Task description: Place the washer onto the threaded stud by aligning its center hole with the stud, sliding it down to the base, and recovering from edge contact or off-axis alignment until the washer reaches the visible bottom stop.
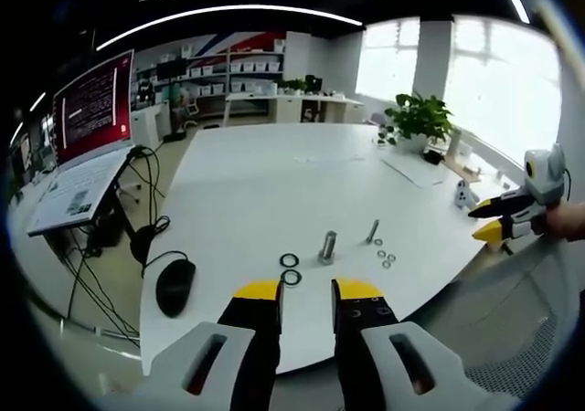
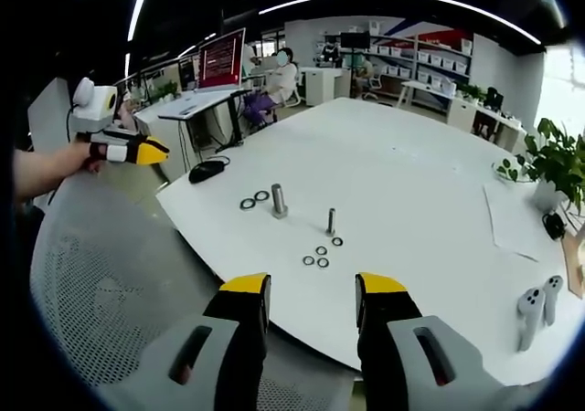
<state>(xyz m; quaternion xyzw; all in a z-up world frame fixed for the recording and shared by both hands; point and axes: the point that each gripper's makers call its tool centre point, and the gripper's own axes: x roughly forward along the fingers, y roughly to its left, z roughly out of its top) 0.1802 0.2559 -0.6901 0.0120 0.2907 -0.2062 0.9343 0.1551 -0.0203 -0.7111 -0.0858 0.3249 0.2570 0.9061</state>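
Note:
On the white table (image 1: 274, 183) stand a thick threaded stud (image 1: 327, 247) and a thinner stud (image 1: 373, 231). Two large dark washers (image 1: 291, 268) lie left of the thick one. Several small washers (image 1: 386, 258) lie beside the thin one. My left gripper (image 1: 308, 292) hangs open and empty just short of the table's near edge, in front of the thick stud. From the right gripper view I see the thick stud (image 2: 279, 201), thin stud (image 2: 331, 221), large washers (image 2: 255, 200) and small washers (image 2: 320, 254). My right gripper (image 2: 312, 288) is open and empty, off the table edge.
A black mouse (image 1: 175, 286) and cables lie at the table's left end, near an open laptop (image 1: 87, 146). A potted plant (image 1: 419, 119) and papers sit farther back. White controllers (image 2: 535, 306) lie at the right. A mesh chair (image 2: 110, 274) stands below the table edge.

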